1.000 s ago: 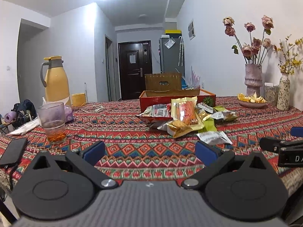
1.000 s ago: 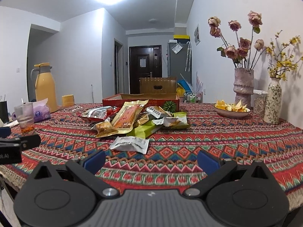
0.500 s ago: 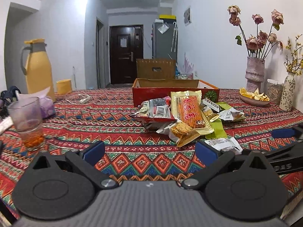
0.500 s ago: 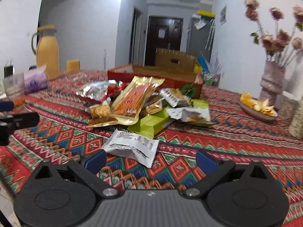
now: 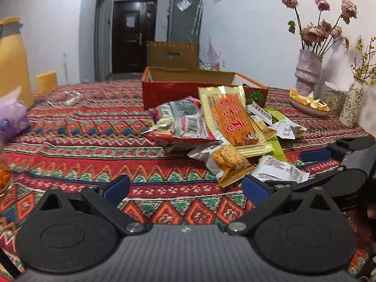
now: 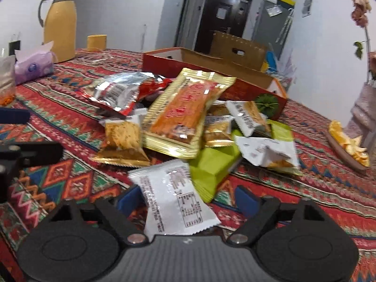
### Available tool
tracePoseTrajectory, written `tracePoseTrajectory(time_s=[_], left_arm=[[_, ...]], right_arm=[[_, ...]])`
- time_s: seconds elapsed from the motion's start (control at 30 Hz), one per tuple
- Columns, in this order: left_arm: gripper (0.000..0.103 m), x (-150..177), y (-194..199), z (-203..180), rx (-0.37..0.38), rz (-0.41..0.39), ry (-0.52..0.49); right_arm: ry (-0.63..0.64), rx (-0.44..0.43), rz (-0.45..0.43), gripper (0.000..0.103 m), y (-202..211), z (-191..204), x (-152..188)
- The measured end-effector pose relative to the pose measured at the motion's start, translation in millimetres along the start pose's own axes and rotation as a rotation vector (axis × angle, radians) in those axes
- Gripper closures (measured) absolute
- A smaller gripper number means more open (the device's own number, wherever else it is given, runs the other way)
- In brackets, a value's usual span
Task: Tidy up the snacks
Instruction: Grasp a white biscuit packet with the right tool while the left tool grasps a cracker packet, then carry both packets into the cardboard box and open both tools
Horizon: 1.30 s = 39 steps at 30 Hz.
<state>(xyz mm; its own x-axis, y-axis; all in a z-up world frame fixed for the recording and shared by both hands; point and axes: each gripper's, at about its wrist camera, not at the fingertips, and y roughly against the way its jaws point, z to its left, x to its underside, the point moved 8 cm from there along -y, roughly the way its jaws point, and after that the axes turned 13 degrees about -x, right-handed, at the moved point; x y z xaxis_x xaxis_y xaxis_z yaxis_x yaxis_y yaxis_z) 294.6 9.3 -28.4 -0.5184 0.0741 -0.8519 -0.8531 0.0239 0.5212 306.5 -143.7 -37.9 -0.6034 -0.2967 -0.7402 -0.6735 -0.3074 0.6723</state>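
A pile of snack packets lies on the patterned tablecloth [image 5: 77, 141] in front of an open red cardboard box [image 5: 178, 89], which also shows in the right wrist view [image 6: 235, 75]. A long gold packet [image 6: 185, 115] tops the pile. A white packet [image 6: 174, 195] lies flat between the open fingers of my right gripper [image 6: 188, 199], which is not closed on it. My left gripper [image 5: 185, 188] is open and empty over bare cloth, short of a small gold cracker packet [image 5: 229, 162]. The right gripper shows at the right of the left wrist view [image 5: 329, 162].
A yellow thermos [image 6: 60, 23], a purple tissue pack [image 6: 33, 67] and a glass [image 6: 5, 80] stand at the left. A plate of orange slices [image 5: 307, 103], a flower vase [image 5: 306, 70] and a small speckled vase [image 5: 351, 104] stand at the right.
Both grippers have moved forward over the table toward the pile. The white packet now lies between the right gripper's fingers. Both stay open.
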Motion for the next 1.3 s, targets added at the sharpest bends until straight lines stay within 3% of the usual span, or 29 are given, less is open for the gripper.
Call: tracePoseTrajectory(time_s=[0.03,0.1,0.17,0.37,0.47,0.6,0.67,0.7,0.73,0.77,0.93,1.1,1.2,1.3], left_arm=[[0.0,-1,-1,-2,0.011,0.009,0.0],[0.0,-5,-6,-6,0.035,0.028,-0.005],[0.0,-7,-12,-9,0.055,0.046,-0.006],[0.001,-14,-33,-25,0.089,0.105,0.017],[0.007,-20,-44,-41,0.108,0.133,0.037],[0.019,-27,-57,-58,0.084,0.143,0.1],[0.035,-28,-64,-63,0.02,0.123,0.103],[0.055,-28,-67,-64,-0.007,0.122,0.097],[0.062,-27,-70,-65,-0.032,0.129,0.089],[0.062,-25,-71,-64,-0.041,0.134,0.083],[0.065,-15,-38,-66,-0.078,0.11,0.009],[0.065,-7,17,-63,-0.114,0.12,0.03],[0.065,-16,43,-64,-0.164,0.081,0.028],[0.065,-28,56,-74,-0.169,0.046,-0.004]], right_arm=[[-0.018,-0.029,0.002,0.029,-1,1,0],[-0.075,-0.085,-0.013,0.048,-3,1,0],[-0.139,-0.117,-0.032,0.055,-2,1,2],[-0.228,-0.008,-0.065,0.058,24,-10,16],[-0.282,0.076,-0.089,0.058,39,-31,19],[-0.288,0.105,-0.091,0.058,43,-47,22],[-0.269,0.094,-0.094,0.058,42,-49,23],[-0.259,0.083,-0.099,0.058,42,-50,23],[-0.252,0.066,-0.109,0.058,43,-51,23],[-0.251,0.045,-0.118,0.058,43,-52,23],[-0.235,-0.05,-0.155,0.058,46,-52,27],[-0.239,-0.166,-0.24,0.058,70,-57,35],[-0.255,-0.184,-0.271,0.058,85,-65,46],[-0.273,-0.156,-0.288,0.058,100,-76,57]])
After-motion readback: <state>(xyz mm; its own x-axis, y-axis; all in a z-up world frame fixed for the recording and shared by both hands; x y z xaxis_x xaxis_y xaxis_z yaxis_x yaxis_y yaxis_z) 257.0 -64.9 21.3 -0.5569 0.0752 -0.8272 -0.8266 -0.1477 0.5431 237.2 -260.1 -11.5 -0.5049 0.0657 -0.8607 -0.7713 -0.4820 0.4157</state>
